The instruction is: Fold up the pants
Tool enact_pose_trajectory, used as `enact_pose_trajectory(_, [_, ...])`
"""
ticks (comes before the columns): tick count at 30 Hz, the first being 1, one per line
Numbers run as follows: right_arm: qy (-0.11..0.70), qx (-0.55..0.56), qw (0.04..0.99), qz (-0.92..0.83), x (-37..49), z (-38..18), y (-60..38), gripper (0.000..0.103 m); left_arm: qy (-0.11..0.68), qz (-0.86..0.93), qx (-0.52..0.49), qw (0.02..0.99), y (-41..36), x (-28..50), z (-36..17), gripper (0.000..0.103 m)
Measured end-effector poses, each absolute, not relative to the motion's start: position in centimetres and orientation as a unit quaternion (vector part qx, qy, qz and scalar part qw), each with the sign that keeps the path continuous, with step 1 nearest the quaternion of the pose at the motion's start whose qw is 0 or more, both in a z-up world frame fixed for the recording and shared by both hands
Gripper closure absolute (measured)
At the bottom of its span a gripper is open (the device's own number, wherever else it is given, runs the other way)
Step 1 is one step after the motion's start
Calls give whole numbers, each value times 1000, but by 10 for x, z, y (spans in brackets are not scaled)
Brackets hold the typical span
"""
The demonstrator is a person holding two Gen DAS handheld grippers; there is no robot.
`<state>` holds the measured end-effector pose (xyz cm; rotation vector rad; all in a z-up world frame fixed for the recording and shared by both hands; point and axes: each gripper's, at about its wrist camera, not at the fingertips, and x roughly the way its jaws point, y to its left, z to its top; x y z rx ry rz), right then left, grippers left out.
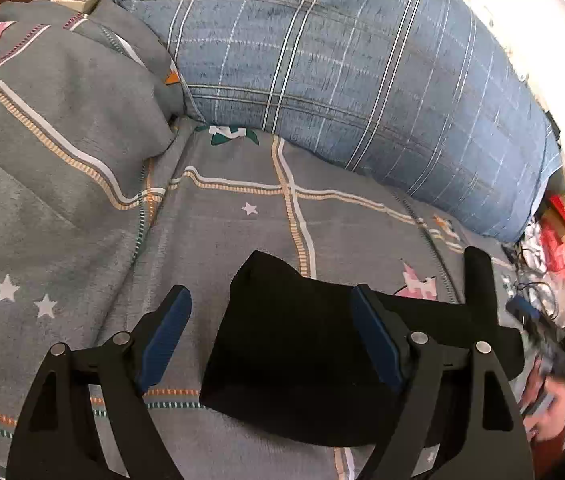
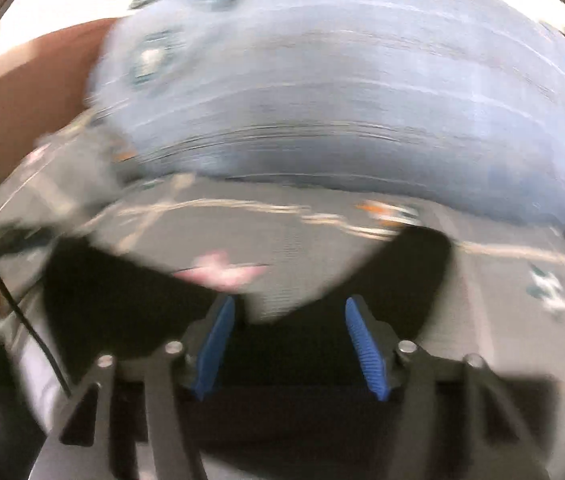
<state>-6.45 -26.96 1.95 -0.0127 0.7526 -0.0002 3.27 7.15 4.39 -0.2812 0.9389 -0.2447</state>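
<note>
Two hand-held grippers are mine to steer over the bed (image 1: pixel 82 208), where the black pants (image 1: pixel 282 344) lie folded on the grey bedspread, near side, right of centre. My left hand-held gripper (image 1: pixel 270 340) stands apart over them, pressing nothing. My right hand-held gripper (image 2: pixel 290 348), blurred, is also apart, empty. I judge the cloth soft, light and limp; I'd pinch an outer folded edge through all layers.
</note>
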Motion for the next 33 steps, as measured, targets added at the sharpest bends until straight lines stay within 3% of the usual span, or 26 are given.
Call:
enact_pose_trajectory(7, [425,63,903,-26,3,2,-307,38,482,-115,-106,862,56,40,26,21])
enact_pose_trajectory(8, [435,62,898,-30,14,-1,-305,32,484,-114,-105,861,55,40,24,21])
enact_pose_trajectory(12, [465,28,883,-50,48,-16,-296,33,492,-112,-105,857,54,41,19,21])
enact_pose_trajectory(13, [485,10,872,-55,57,-24,-293,37,493,-112,-106,856,54,41,19,21])
enact_pose_trajectory(15, [485,-20,872,-61,63,-28,-289,86,494,-114,-110,855,55,41,18,21])
enact_pose_trajectory(17, [481,7,876,-44,61,-18,-295,99,495,-113,-116,854,56,41,18,21])
enact_pose_trajectory(23, [336,82,938,-22,-26,84,-339,99,491,-114,-130,854,59,38,20,21])
enact_pose_trajectory(26, [314,89,944,-38,-87,104,-370,99,490,-116,-139,853,60,33,19,21])
enact_pose_trajectory(28, [340,81,934,-71,-125,91,-392,99,493,-118,-142,850,61,30,17,21])
enact_pose_trajectory(31, [442,56,886,-129,-154,36,-421,97,495,-121,-144,848,61,27,14,21])
enact_pose_trajectory(33, [478,53,863,-159,-167,11,-432,87,497,-119,-144,847,63,25,14,21])
